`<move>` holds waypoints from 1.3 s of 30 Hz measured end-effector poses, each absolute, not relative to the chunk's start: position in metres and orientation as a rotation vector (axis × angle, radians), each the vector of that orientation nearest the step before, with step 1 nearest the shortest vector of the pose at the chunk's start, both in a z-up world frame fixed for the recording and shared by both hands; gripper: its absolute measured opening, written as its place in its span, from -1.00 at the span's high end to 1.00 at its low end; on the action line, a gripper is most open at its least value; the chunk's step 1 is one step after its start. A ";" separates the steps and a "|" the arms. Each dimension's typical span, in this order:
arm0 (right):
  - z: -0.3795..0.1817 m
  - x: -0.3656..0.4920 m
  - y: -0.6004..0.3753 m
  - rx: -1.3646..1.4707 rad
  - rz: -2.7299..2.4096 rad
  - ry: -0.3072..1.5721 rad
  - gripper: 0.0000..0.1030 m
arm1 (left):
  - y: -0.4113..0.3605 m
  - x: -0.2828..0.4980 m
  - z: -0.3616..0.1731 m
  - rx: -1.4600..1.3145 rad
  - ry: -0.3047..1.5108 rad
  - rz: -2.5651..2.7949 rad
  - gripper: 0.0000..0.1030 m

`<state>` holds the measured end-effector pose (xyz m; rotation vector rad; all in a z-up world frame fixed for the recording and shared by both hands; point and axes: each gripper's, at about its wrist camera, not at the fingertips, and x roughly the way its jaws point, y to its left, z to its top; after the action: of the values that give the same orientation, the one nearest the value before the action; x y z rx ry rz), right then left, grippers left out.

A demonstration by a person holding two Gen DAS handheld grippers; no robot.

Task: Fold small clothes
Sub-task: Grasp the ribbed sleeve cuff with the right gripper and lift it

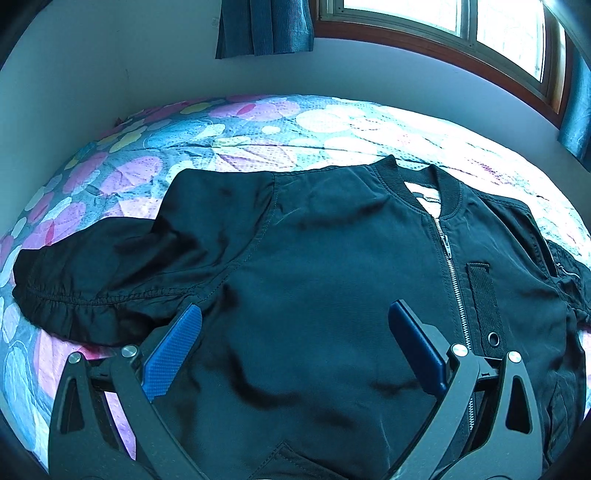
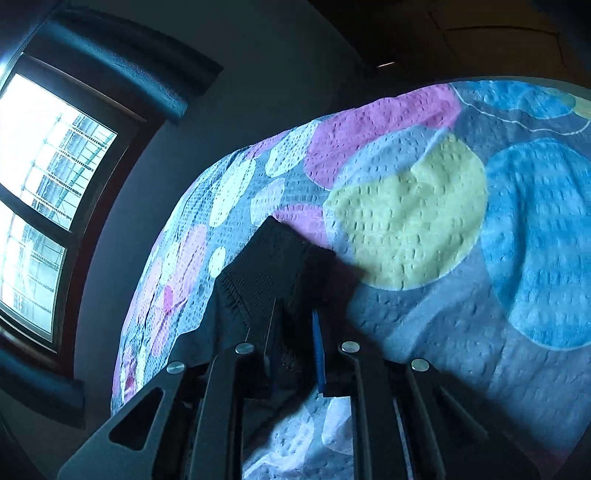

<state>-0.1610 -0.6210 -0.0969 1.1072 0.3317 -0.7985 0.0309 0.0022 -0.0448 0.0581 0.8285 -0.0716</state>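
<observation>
A small black zip-up jacket [image 1: 332, 258] lies front up on the bed, collar toward the window. Its left sleeve [image 1: 92, 280] is bent back across the quilt. My left gripper [image 1: 295, 317] is open just above the jacket's front, blue pads [image 1: 173, 350] spread wide, nothing between them. In the right wrist view my right gripper [image 2: 295, 314] is shut on the jacket's ribbed black cuff [image 2: 273, 266], which sticks out past the fingertips above the quilt.
The bed carries a quilt [image 1: 240, 133] with pink, blue, yellow and white circles, also in the right wrist view [image 2: 424, 206]. A grey wall [image 1: 110, 66], a wooden-framed window [image 1: 461, 33] and teal curtains [image 1: 266, 26] stand behind the bed.
</observation>
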 end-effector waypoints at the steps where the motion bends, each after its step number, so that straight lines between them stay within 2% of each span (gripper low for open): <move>1: -0.092 -0.160 -0.620 1.095 -0.801 0.329 0.73 | 0.003 0.030 -0.045 0.062 0.826 -0.069 -0.96; 12: 0.012 -0.136 -0.545 0.833 -0.617 0.203 0.74 | 0.022 0.030 -0.040 0.050 0.820 -0.046 -0.96; 17: 0.060 -0.096 -0.482 0.704 -0.435 0.180 0.74 | 0.030 0.029 -0.038 0.039 0.818 -0.039 -0.96; 22: 0.084 -0.047 -0.406 0.586 -0.248 0.220 0.74 | 0.042 0.029 -0.035 0.020 0.818 -0.030 -0.96; 28: 0.071 0.016 -0.311 0.473 -0.077 0.339 0.74 | 0.057 0.029 -0.030 0.005 0.807 -0.019 -0.96; 39: -0.001 0.093 -0.190 0.349 0.113 0.610 0.74 | 0.077 0.029 -0.030 -0.007 0.811 0.001 -0.96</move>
<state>0.0927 -0.1904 -0.0011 0.3495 0.6103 0.1131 0.0287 0.0768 -0.0298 -0.0066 0.8113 0.0010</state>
